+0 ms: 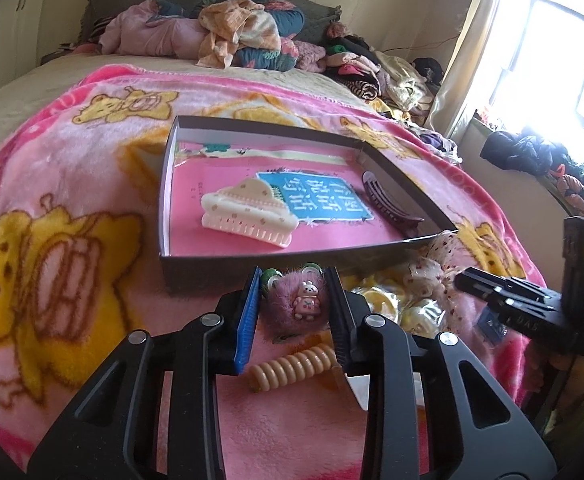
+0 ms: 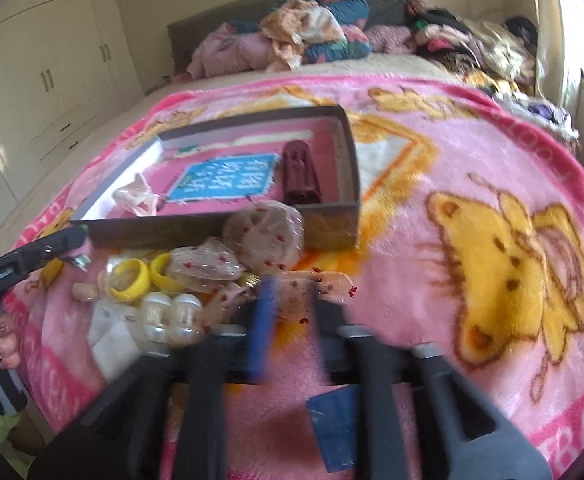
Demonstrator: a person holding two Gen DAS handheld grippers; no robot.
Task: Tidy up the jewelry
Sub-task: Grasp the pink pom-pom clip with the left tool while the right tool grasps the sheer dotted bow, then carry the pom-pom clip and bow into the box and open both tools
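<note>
Lower centre of the left wrist view: my left hand-held gripper (image 1: pixel 295 298) is clamped on a fuzzy pink clip (image 1: pixel 292 300) bearing a small bunny charm, lifted just above the blanket (image 1: pixel 72 184). Below it, between the fingers, a beige spiral tie (image 1: pixel 292 366) lies on the blanket. Lower centre of the right wrist view, blurred: my right hand-held gripper (image 2: pixel 290 300) has its jaws parted around a sheer dotted bow (image 2: pixel 304 292); I cannot tell whether the pads touch it. Left of it lie two pearl beads (image 2: pixel 172 312) and yellow rings (image 2: pixel 144 278), with more dotted fabric behind, against the box wall. Middle of both views: the shallow box (image 1: pixel 252 260) sits on the blanket, holding a cream claw clip (image 1: pixel 248 212) at its left and a maroon clip (image 1: pixel 390 202) at its right. Top of the frame: heaped clothes (image 1: pixel 232 36) at the bed's head.
</note>
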